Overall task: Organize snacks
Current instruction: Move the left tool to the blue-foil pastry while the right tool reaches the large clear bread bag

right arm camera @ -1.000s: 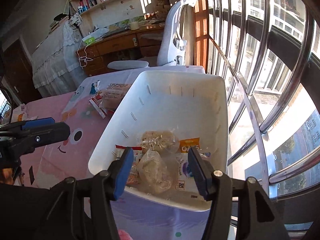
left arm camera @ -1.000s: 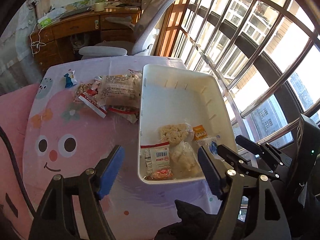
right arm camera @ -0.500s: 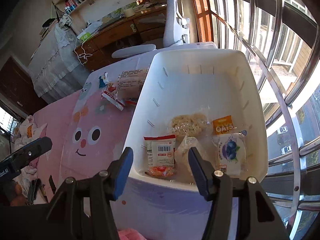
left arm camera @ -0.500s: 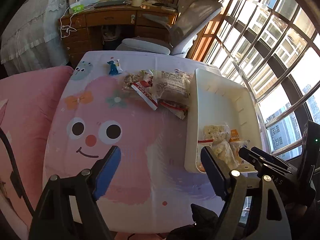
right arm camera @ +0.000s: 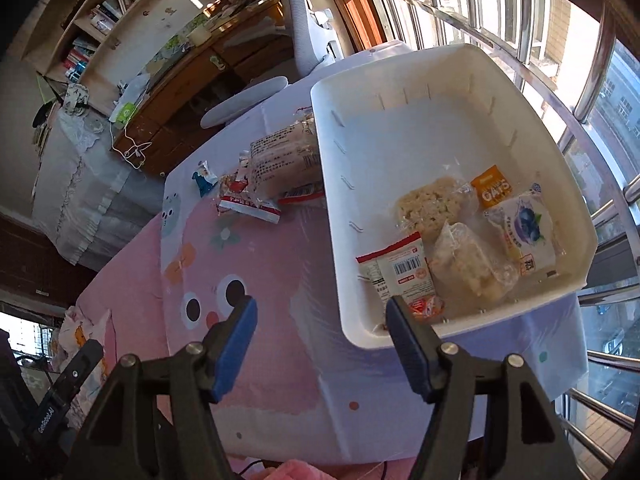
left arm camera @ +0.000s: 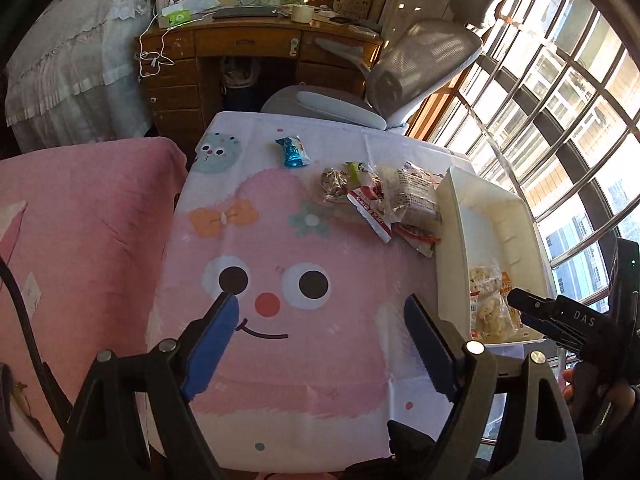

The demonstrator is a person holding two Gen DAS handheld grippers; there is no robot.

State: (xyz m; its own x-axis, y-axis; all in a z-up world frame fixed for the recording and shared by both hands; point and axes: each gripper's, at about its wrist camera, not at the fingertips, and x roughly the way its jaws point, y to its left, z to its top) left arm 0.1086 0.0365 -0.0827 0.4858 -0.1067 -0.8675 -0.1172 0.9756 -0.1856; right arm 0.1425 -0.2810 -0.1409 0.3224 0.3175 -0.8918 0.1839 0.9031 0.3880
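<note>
A white bin [left arm camera: 454,240] [right arm camera: 400,92] stands on the right side of the table and holds several snack packets, among them a red-and-white one [right arm camera: 400,270], a rice cake [right arm camera: 430,204] and a blueberry pack [right arm camera: 528,230]. A pile of loose snacks [left arm camera: 384,196] [right arm camera: 276,168] lies left of the bin's far end, and a small blue packet [left arm camera: 292,152] [right arm camera: 202,178] lies farther left. My left gripper [left arm camera: 322,344] is open and empty above the pink face on the cloth. My right gripper [right arm camera: 320,344] is open and empty at the bin's near left corner.
The table wears a pink cartoon-face cloth [left arm camera: 276,264]. A pink bed [left arm camera: 80,216] adjoins it on the left. A grey office chair [left arm camera: 400,72] and a wooden desk [left arm camera: 248,52] stand behind. A barred window [left arm camera: 560,120] runs along the right.
My left gripper has swung left, from over the bin to over the cloth's pink face. My right gripper has drawn back and left, out of the bin. Both stayed open.
</note>
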